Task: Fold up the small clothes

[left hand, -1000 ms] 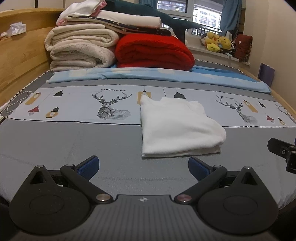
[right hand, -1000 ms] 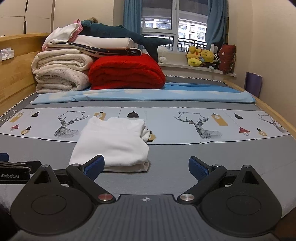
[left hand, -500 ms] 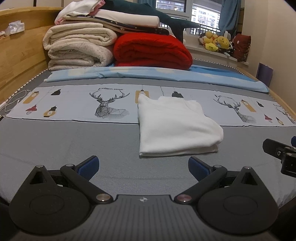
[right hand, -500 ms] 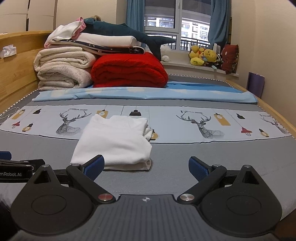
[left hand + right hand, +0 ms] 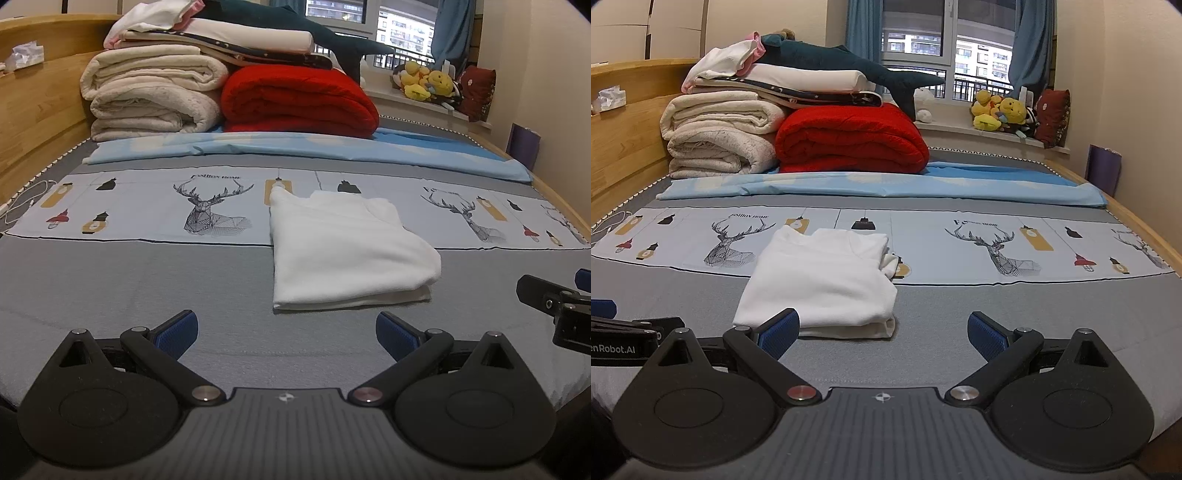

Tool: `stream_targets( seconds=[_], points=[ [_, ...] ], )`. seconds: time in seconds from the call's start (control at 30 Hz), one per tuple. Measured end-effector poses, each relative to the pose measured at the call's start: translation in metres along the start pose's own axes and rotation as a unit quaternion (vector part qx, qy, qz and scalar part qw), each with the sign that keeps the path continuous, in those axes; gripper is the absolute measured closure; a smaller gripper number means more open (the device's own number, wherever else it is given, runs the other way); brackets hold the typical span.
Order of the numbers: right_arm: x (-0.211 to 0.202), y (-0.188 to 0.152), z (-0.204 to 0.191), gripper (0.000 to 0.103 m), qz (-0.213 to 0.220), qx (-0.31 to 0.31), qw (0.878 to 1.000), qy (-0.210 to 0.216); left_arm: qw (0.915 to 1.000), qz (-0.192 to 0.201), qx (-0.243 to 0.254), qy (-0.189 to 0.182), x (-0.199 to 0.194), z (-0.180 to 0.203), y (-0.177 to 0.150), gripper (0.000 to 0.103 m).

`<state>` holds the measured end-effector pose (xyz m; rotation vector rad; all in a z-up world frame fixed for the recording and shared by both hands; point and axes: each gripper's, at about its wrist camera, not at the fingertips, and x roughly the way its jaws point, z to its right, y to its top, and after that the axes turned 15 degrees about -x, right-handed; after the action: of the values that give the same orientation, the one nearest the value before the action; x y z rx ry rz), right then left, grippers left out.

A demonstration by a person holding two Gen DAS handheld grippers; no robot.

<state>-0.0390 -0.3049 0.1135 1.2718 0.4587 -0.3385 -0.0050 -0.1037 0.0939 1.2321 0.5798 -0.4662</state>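
Folded white cotton garment (image 5: 347, 251) lies on the grey bed sheet (image 5: 129, 280); left gripper (image 5: 284, 328) and right gripper (image 5: 882, 330) hang spread, empty. Careless regrasp could unravel the layers.

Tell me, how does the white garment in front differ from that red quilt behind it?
The white garment is a thin, flat fold lying alone, partly on the deer-print sheet; the red quilt is a thick, puffy bundle. The garment has nothing on top, while the quilt carries folded bedding and part of a plush shark. The garment sits near the tools; the quilt lies far back. Both are folded and rest on the bed.
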Motion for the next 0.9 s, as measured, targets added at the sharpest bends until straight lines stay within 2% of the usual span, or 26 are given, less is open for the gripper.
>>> stream_targets(
  seconds=[0.9],
  points=[
    [0.0002,0.0005,-0.0020,0.006,-0.001,-0.001,1.000,0.000,1.0000,-0.003,0.003,-0.009,0.0008,0.0038,-0.0023,0.000]
  ],
)
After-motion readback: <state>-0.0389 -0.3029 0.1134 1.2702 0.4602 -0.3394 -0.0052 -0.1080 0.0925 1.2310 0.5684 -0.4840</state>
